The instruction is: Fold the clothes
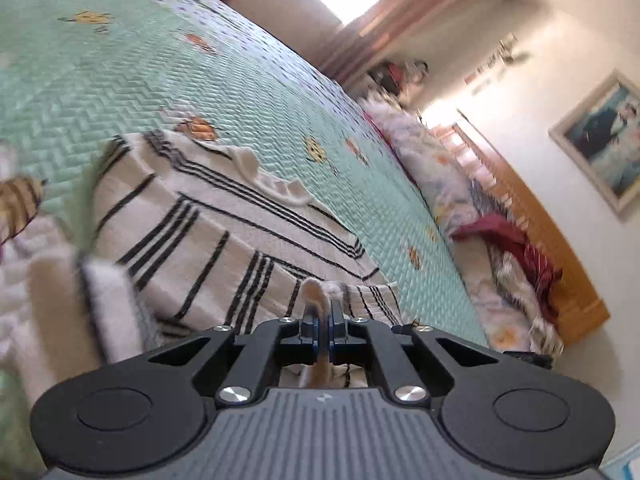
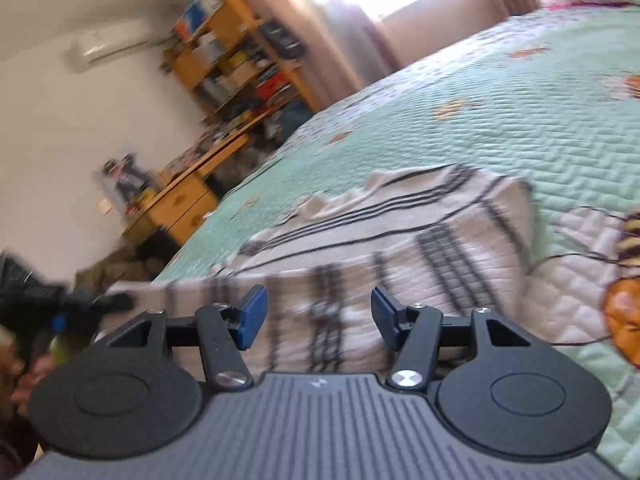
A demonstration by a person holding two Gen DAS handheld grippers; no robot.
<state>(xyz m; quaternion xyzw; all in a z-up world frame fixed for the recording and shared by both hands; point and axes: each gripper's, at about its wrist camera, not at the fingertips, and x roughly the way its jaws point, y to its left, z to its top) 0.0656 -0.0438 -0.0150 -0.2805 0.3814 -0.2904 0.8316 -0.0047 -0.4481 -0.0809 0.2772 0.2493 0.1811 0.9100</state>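
A cream garment with black stripes (image 1: 224, 236) lies spread on the green quilted bedspread (image 1: 168, 76). My left gripper (image 1: 323, 320) is shut on an edge of this garment, and a cream fold sticks up between the blue pads. In the right wrist view the same striped garment (image 2: 400, 240) lies just beyond my right gripper (image 2: 318, 316). Its blue pads stand apart over the near hem and press on nothing. At that view's left edge, blurred, the left gripper (image 2: 100, 304) sits at the garment's corner.
Pillows and a dark red cloth (image 1: 516, 248) lie along the wooden headboard (image 1: 540, 224). A framed picture (image 1: 604, 140) hangs on the wall. A wooden shelf unit (image 2: 240, 52) and a desk (image 2: 188, 196) stand beyond the bed. A cartoon patch (image 2: 624, 300) marks the bedspread.
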